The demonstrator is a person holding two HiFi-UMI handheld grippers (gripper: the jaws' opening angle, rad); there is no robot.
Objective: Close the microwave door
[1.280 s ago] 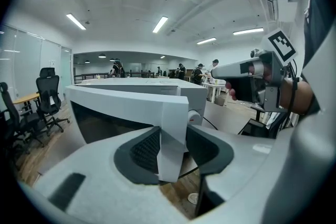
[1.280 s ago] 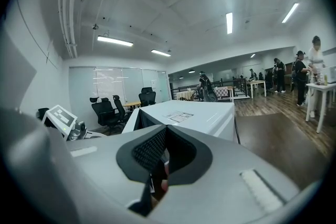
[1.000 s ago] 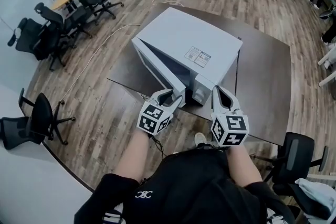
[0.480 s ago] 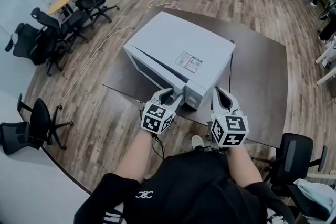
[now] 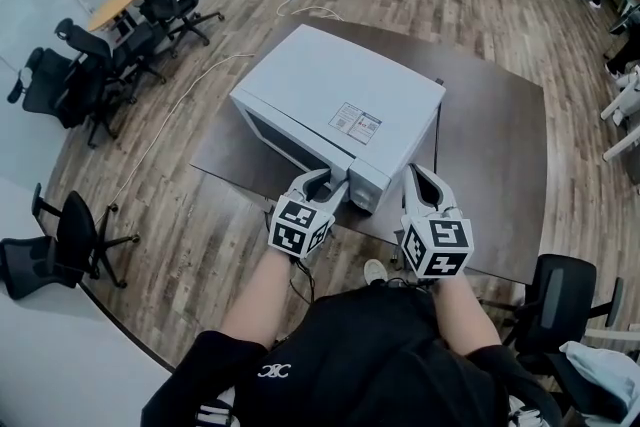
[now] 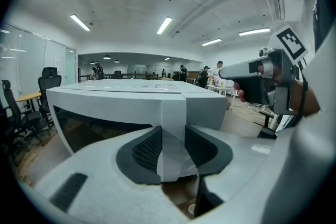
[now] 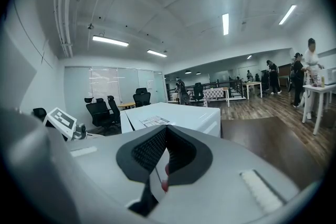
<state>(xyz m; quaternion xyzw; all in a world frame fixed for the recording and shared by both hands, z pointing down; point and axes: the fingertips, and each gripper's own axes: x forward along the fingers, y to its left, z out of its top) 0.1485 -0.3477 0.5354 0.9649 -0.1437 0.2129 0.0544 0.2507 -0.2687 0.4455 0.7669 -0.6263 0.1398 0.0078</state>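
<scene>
Evidently the closing is at its last stage: the microwave door (image 5: pixel 285 140) lies almost flush with the microwave (image 5: pixel 345 85), and its free edge stands directly ahead of the left claw (image 6: pixel 172 140). Left claw: set wide, with its pads (image 6: pixel 146 150) on either side of that white door edge and, as far as can be judged, bearing on it. The control panel (image 5: pixel 368 187) sits just right of this claw. Right claw (image 7: pixel 164 153): jaws drawn together with nothing held, beside the microwave's near corner and apart from it, over the desk (image 5: pixel 490 155). Whether the latch has caught cannot be told. Next move, in my judgement: press the edge home against the cabinet, then spread the jaws and back off without dragging the door open again. Pose: left forearm (image 5: pixel 262 295) and right forearm (image 5: pixel 455 307) reach forward side by side, both claws pointing away from the body toward the microwave
</scene>
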